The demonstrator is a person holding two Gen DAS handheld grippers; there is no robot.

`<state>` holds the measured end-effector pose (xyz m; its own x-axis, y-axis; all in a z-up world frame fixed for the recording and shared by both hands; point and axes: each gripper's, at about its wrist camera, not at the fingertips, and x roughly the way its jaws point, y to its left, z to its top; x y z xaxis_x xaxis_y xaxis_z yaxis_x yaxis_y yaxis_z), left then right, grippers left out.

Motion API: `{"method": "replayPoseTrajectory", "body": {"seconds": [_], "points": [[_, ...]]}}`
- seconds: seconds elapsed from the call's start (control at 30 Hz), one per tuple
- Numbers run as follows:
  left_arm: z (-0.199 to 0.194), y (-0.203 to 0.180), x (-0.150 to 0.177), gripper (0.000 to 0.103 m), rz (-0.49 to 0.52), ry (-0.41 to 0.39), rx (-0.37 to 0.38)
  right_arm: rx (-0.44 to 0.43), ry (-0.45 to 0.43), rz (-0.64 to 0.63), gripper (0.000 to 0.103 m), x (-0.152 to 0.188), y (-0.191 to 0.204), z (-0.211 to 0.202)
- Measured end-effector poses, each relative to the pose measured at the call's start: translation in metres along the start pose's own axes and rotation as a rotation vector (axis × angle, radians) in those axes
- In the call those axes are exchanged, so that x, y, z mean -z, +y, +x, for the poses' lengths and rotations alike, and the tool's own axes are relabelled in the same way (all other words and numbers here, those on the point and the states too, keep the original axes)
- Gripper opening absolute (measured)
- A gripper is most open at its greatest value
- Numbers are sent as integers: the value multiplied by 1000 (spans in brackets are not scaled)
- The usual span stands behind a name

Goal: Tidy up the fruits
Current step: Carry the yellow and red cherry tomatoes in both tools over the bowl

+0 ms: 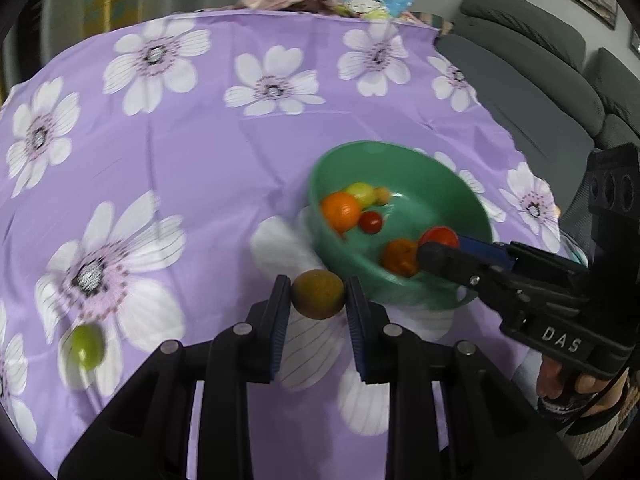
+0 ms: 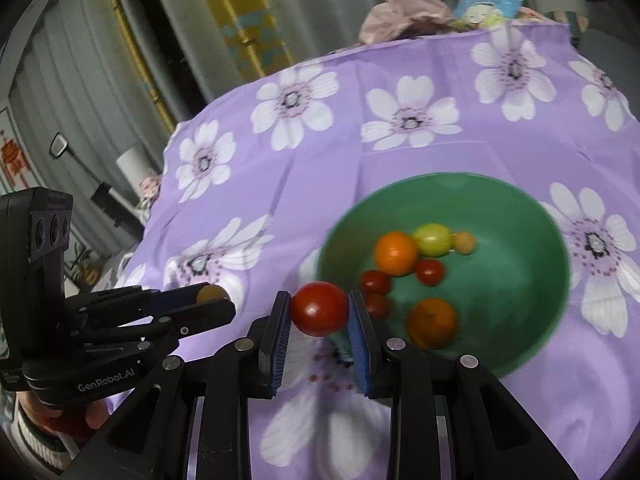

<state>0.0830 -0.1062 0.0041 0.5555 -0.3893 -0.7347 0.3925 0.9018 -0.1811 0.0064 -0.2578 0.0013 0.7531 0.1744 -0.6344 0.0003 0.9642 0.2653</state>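
A: Starting at the left of the left wrist view, we see a green fruit lying alone on the purple flowered cloth that covers the surface, well apart from the bowl.

B: Then, in the middle, our left hand-held gripper is clamped on a brown round fruit, a pad pressed against each side, just in front of the green bowl.

A: Further right, the bowl holds two oranges, a yellow-green fruit, a small pale one and small red tomatoes. In the right wrist view we count three of those.

B: Over the bowl's right side in that same view, our right hand-held gripper is clenched on a red tomato. The right wrist view shows it plainly: the tomato sits squeezed between the blue pads, held near the bowl's left rim.

A: And at the far left of that view, the left hand-held gripper shows side-on, a hand wrapped round its grip.

B: Behind the surface we make out a sofa on the right.
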Motion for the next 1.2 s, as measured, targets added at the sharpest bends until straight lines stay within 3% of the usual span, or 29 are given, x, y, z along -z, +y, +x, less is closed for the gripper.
{"method": "replayPoseTrajectory", "body": {"seconds": [0.43, 1.2], "points": [[37, -37, -25, 27, 79, 21, 49, 85, -41, 59, 30, 3, -41, -11], [69, -59, -30, 27, 158, 63, 25, 121, -39, 87, 30, 5, -64, -7]]}}
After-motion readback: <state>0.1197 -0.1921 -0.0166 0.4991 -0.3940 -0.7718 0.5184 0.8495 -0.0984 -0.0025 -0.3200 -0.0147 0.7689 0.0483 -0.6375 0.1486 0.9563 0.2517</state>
